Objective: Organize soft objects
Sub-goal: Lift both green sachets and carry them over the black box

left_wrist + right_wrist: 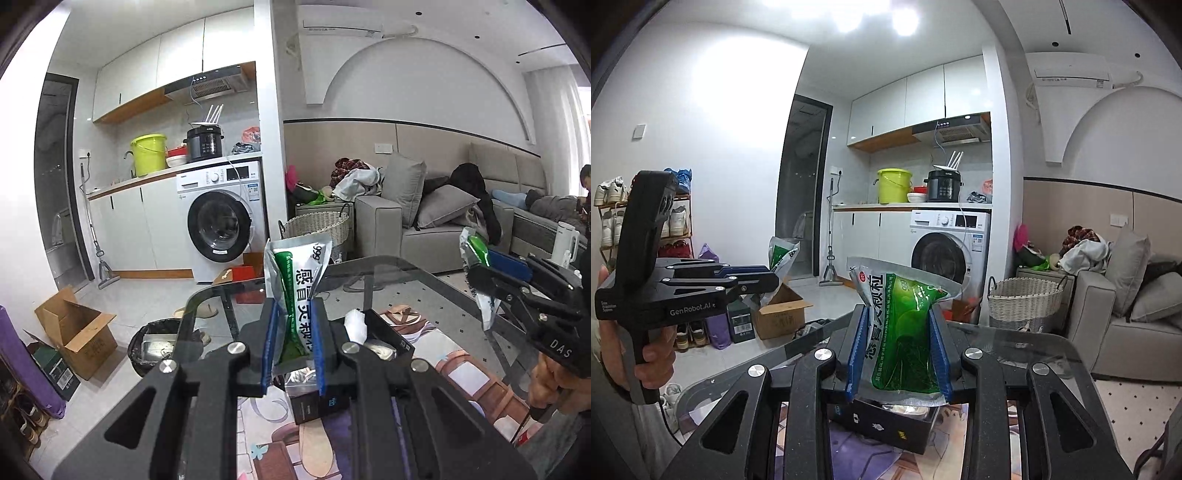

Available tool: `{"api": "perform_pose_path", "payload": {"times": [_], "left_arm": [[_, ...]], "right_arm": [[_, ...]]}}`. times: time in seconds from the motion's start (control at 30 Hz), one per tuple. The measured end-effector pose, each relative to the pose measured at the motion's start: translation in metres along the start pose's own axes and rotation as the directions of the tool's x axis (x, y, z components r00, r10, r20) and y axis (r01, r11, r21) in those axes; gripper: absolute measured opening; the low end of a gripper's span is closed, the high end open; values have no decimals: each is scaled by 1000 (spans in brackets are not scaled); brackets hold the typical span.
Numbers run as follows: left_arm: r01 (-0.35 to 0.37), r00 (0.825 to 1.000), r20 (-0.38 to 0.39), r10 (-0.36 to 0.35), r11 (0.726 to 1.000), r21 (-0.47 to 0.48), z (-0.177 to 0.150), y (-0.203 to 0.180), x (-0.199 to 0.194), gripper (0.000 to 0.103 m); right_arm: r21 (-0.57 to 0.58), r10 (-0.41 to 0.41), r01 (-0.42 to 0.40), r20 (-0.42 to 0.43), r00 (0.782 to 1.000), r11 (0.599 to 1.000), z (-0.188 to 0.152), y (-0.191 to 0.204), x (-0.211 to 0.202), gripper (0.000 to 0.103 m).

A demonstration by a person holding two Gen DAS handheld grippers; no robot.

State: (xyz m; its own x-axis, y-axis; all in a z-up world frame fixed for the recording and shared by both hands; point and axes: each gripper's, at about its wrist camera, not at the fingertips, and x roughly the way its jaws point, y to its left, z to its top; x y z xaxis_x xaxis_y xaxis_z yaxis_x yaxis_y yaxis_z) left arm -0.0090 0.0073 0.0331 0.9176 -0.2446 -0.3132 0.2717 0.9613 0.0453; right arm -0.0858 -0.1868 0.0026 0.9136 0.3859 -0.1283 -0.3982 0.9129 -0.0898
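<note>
left gripper [293, 343]: fingers pinched tight on a green sachet [297, 291], upright, above the glass worktop [424, 291].
right gripper [899, 350]: fingers clamped on a second green sachet [905, 332].
black box [886, 424]: at 6 o'clock below it.

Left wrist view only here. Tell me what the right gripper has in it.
Observer: The right gripper is shut on a green sachet, upright between its blue pads.
Operator: Say what lies below that sachet.
Observer: A black box, open, on the glass table.
Operator: Confirm whose hand carries my gripper.
Observer: A person's hand grips the handle of the left gripper, which is shut on a second sachet.
</note>
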Motion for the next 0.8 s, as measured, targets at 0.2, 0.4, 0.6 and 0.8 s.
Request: {"api": "perform_pose_path", "payload": {"times": [0.2, 0.4, 0.6, 0.8], "left_arm": [[13, 1000, -16, -14, 1000, -14, -2, -1, 5, 15], [21, 1000, -18, -22, 999, -27, 5, 0, 16, 15], [16, 1000, -25, -17, 999, -45, 15, -1, 34, 15], [-10, 999, -42, 7, 997, -79, 23, 4, 55, 15]], "right_arm": [[-1, 3, -3, -6, 1000, 1000, 2, 2, 7, 32], [-10, 9, -9, -5, 1000, 1000, 9, 5, 19, 32], [-14, 7, -7, -2, 1000, 1000, 22, 7, 48, 32], [5, -21, 21, -1, 1000, 1000, 36, 4, 81, 32]]}}
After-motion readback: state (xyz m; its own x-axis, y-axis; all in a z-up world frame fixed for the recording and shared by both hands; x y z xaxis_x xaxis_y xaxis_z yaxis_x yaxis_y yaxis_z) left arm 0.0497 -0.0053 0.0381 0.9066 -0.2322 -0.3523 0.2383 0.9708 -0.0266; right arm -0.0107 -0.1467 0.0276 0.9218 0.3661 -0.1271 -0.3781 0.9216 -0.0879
